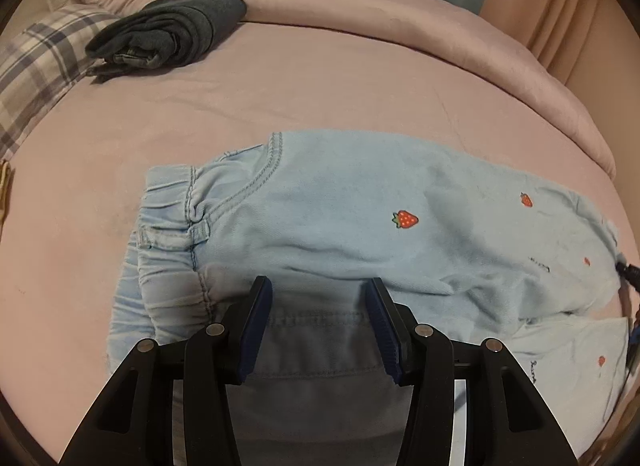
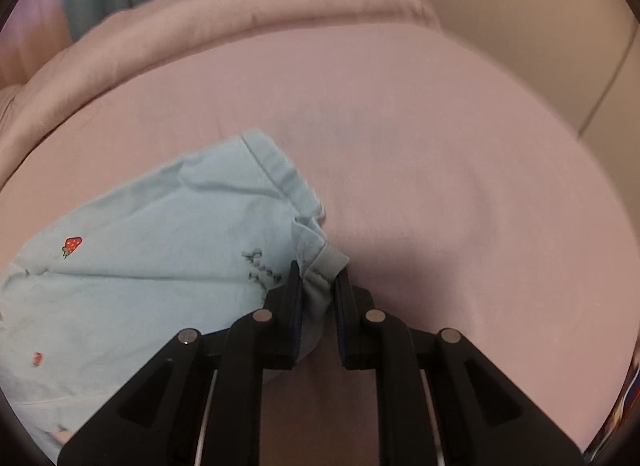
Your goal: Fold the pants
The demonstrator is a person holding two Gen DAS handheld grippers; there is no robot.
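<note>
While the light-blue strawberry pants [image 1: 340, 205] lie flat on the pink bedsheet [image 1: 280, 97], left gripper [image 1: 316, 286] sits partly open with a fold of fabric near the waistband between its pads – grip unclear; right gripper [image 2: 318, 272] nearly closed, pinching the leg hem [image 2: 324, 262] – folded dark jeans [image 1: 172, 33] well beyond the left jaws

The pants [image 1: 340, 209] are light blue with little red strawberries. The bed sheet [image 1: 280, 97] is pink. At upper left, the folded clothes [image 1: 176, 33] are dark grey-blue and the pillow [image 1: 44, 61] is checked.
</note>
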